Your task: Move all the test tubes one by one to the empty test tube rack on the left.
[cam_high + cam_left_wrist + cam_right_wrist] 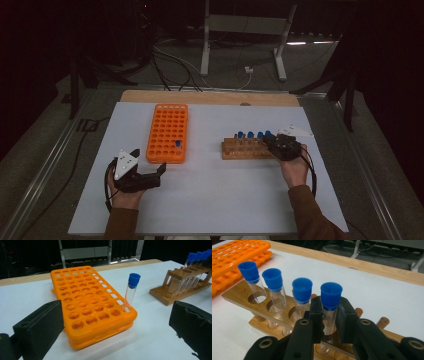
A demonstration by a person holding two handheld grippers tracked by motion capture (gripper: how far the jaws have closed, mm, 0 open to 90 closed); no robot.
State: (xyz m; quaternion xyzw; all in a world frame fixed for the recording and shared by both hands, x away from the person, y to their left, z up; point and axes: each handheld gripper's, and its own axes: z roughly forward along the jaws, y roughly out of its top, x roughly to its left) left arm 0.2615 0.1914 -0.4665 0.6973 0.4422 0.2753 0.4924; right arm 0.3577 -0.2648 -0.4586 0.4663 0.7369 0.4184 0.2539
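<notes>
Where the white tabletop (215, 200) runs toward the person, a broad bare stretch lies between the two hands, and another gap separates the orange rack (168, 132) from the wooden rack (246, 149). The right gripper (329, 315) is clamped on the clear tube (330, 312) with a blue cap that stands in the wooden rack's hole nearest the right edge; three more capped tubes (274, 287) stand in a row beside it. The left gripper (150, 167) rests near the orange rack's near end, jaws apart and holding nothing. One capped tube (131, 291) stands in that rack's corner hole.
</notes>
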